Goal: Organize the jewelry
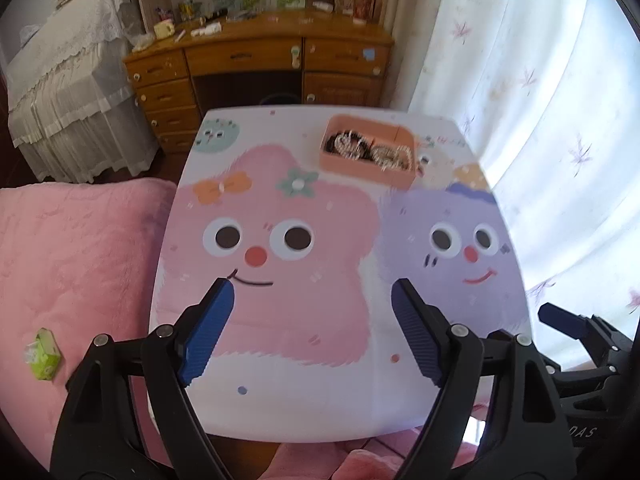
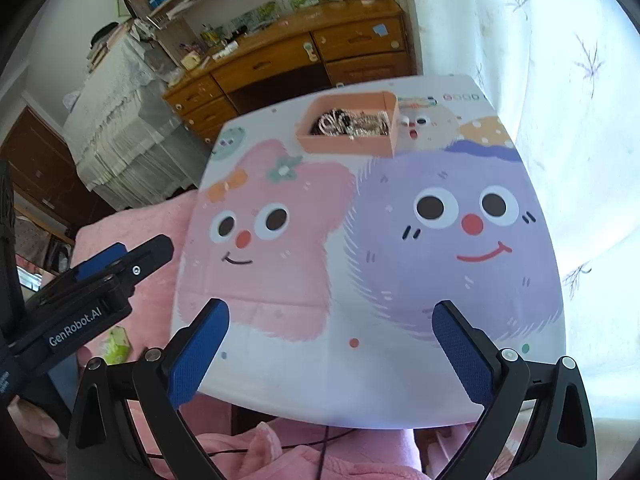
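Note:
An orange tray (image 1: 352, 168) with two compartments sits at the far right of the cartoon-printed table (image 1: 304, 396). It holds tangled silver and dark jewelry (image 1: 370, 151). The tray (image 2: 344, 145) and jewelry (image 2: 352, 123) also show in the right wrist view. My left gripper (image 1: 310, 292) is open and empty, above the table's near edge, far from the tray. My right gripper (image 2: 330, 312) is open and empty, above the near edge (image 2: 360, 412) too. The left gripper's body (image 2: 80, 292) shows at the left of the right wrist view.
A pink blanket (image 1: 80, 264) lies left of the table with a green packet (image 1: 43, 354) on it. A wooden desk with drawers (image 1: 256, 64) stands behind. A lace-covered unit (image 1: 68, 92) is at back left. White curtains (image 1: 540, 100) hang on the right.

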